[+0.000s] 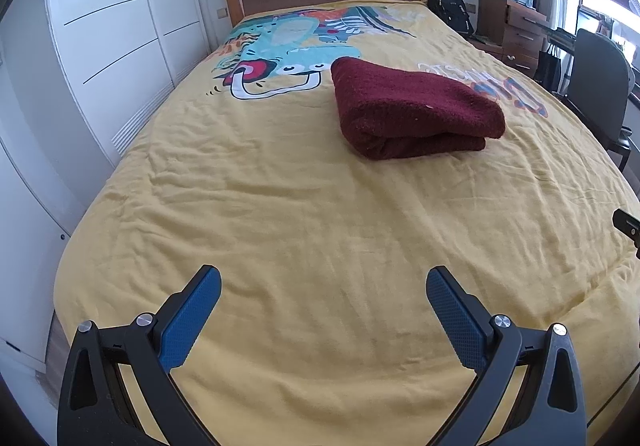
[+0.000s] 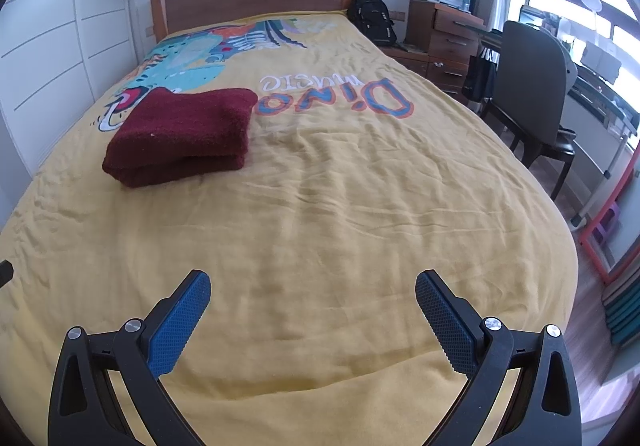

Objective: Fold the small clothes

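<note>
Maroon towel (image 1: 416, 114) (image 2: 182, 134): folded into a thick stack, lying on the yellow bedspread (image 1: 300, 214) (image 2: 340, 206) mid-bed, beside the dinosaur print. My left gripper (image 1: 324, 282) and right gripper (image 2: 314, 286) hover above the near bedspread, jaws spread wide, holding nothing, well apart from the towel.

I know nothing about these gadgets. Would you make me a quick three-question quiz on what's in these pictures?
1. True or false: the maroon garment already lies folded on the yellow bedspread.
2. The left gripper and right gripper are: A) clamped on cloth, B) open and empty, C) holding a book.
3. What word, in big upside-down letters, sits beside the garment in the right wrist view?

Key: 1 true; 2 B; 3 Dino.
</note>
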{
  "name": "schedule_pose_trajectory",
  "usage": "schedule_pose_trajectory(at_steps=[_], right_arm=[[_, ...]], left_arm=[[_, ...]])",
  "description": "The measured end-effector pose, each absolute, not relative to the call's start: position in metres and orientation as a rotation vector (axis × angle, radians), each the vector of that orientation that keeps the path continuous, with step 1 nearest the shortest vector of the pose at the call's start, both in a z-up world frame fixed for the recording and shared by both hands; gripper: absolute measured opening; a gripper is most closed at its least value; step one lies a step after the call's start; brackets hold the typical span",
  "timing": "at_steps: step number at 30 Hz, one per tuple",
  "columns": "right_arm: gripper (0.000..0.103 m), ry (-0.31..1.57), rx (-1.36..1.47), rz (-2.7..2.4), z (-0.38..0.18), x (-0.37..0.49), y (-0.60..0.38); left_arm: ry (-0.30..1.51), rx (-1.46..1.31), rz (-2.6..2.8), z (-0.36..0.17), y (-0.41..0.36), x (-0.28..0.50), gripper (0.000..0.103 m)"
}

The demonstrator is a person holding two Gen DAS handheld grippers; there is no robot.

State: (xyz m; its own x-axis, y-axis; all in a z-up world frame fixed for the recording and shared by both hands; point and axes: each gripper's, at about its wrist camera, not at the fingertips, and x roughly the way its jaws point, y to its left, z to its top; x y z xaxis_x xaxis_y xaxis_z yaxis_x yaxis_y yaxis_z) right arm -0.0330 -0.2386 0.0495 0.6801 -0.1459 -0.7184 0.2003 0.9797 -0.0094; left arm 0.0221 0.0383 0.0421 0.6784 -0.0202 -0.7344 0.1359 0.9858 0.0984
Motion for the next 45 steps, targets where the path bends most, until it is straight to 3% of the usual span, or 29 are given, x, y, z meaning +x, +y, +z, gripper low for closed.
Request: schedule_pose_trajectory(at_steps=[45], right_arm=[[0.102, 0.827, 0.053, -0.202, 0.037, -0.028, -0.236]], left_arm=[[0.821, 0.117, -0.087, 0.040, 0.042, 0.023, 0.101]])
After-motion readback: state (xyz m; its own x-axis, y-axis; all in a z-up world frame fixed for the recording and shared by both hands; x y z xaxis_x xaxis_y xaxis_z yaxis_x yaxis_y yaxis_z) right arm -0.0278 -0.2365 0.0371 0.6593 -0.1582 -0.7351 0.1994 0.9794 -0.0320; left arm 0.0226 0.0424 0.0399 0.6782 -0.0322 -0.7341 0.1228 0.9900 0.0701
